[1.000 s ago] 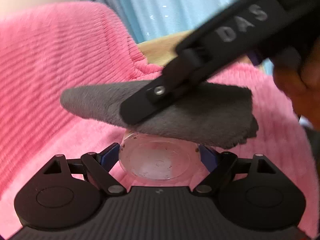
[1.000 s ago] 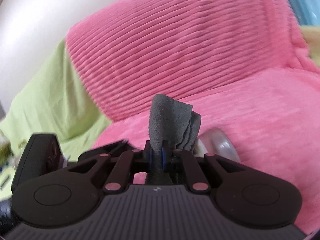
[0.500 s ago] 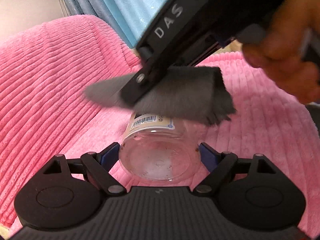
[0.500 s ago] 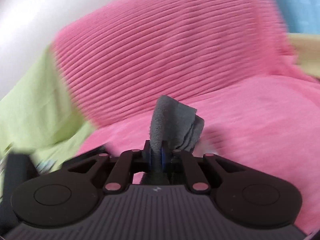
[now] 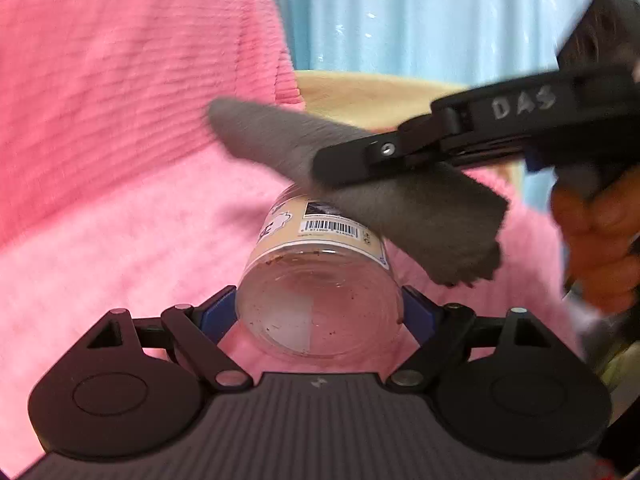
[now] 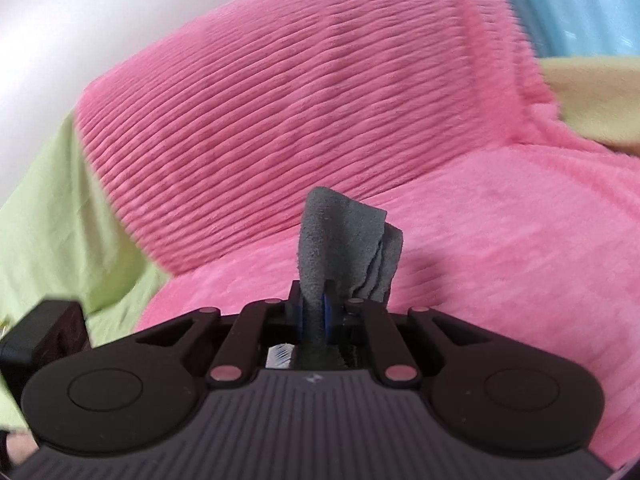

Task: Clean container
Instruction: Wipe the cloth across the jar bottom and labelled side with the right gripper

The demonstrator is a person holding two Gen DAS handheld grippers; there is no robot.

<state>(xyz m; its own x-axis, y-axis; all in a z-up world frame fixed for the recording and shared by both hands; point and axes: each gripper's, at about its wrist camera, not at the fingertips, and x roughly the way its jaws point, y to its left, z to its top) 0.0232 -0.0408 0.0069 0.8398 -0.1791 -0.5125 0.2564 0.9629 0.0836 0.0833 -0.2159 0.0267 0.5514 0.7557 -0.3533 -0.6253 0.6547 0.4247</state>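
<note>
My left gripper (image 5: 318,314) is shut on a clear plastic jar (image 5: 320,280) with a beige label and barcode, held on its side with its speckled base toward the camera. My right gripper (image 6: 316,312) is shut on a folded grey cloth (image 6: 344,248). In the left wrist view the right gripper (image 5: 320,164) comes in from the right, and the grey cloth (image 5: 420,216) lies across the jar's upper side over the label. A hand (image 5: 596,236) holds the right gripper.
A pink ribbed blanket (image 6: 320,100) covers the seat and back behind the jar. A green sheet (image 6: 48,216) lies to the left, a yellow fabric (image 6: 592,96) and blue curtain (image 5: 420,16) at the back.
The right gripper with the cloth has swung from steeply above the jar to a flatter pose across its upper side. The jar has tilted, so more of the label shows.
</note>
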